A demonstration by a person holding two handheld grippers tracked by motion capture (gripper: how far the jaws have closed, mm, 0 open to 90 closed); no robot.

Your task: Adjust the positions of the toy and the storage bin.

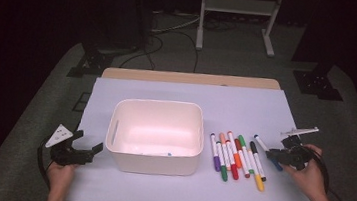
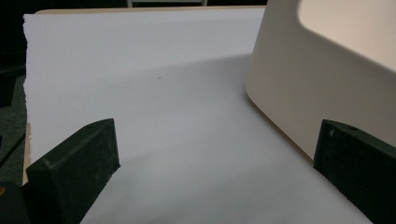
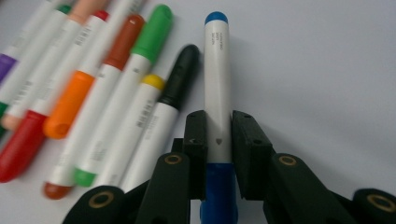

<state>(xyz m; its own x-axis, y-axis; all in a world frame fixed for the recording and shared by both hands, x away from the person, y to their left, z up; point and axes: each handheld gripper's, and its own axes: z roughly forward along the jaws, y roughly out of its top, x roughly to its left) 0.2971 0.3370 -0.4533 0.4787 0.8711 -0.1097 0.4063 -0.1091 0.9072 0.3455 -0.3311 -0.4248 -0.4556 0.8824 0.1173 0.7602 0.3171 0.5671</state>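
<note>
A blue-capped white marker (image 3: 217, 93) lies on the pale sheet, at the right end of a row of several coloured markers (image 1: 234, 159). My right gripper (image 3: 218, 140) is shut on its barrel near the blue cap, both pads pressed to it; from above this gripper (image 1: 277, 156) sits at the table's right, over the blue marker (image 1: 262, 144). A cream bin (image 1: 155, 136) stands in the middle with something small in its bottom. My left gripper (image 1: 86, 147) rests open just left of the bin, its jaws wide apart with bare sheet between them (image 2: 215, 177). The bin's wall (image 2: 299, 88) is close on its right.
The markers next to the held one are black (image 3: 180, 79), yellow-ended (image 3: 140, 116) and green (image 3: 144, 46), lying nearly against it. A pale sheet (image 1: 246, 107) covers the table, whose wooden edge (image 1: 189, 77) shows at the back. Cables and stand legs lie on the floor beyond.
</note>
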